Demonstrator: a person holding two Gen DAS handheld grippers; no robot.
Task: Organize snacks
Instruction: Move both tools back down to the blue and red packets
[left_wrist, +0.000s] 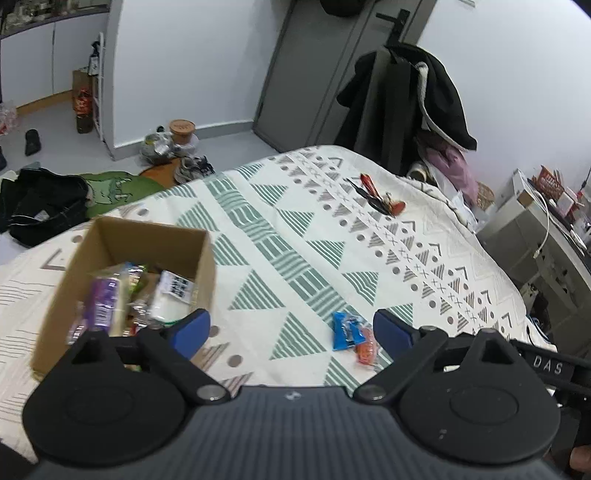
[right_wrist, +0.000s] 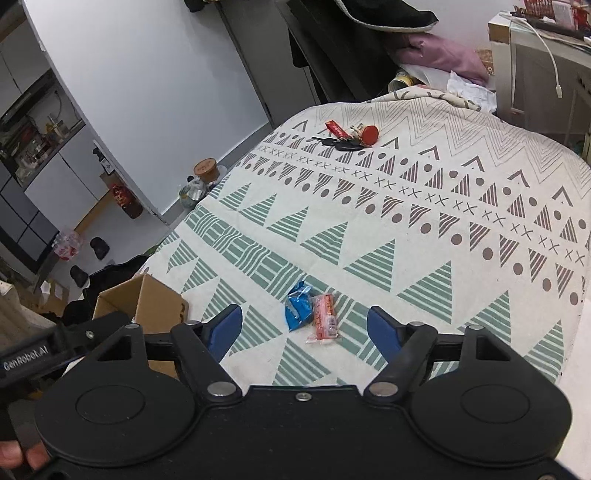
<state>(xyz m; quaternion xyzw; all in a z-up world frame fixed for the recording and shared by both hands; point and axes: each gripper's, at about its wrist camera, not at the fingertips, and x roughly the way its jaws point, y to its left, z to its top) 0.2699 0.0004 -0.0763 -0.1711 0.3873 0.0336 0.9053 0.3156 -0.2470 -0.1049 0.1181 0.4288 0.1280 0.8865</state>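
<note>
Snacks nearly sorted, two stragglers left!
Cardboard box (left_wrist: 122, 254) already loaded; blue packet (right_wrist: 297, 308) and orange packet (right_wrist: 325, 319) lie ahead between the right hand-held gripper (right_wrist: 304, 328) fingers; both hand-held grippers gape empty.

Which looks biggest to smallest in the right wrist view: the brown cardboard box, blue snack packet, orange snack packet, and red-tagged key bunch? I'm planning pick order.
1. Brown cardboard box, though partly hidden.
2. Blue snack packet and orange snack packet: alike.
Red-tagged key bunch lies farther off, so unranked.
</note>
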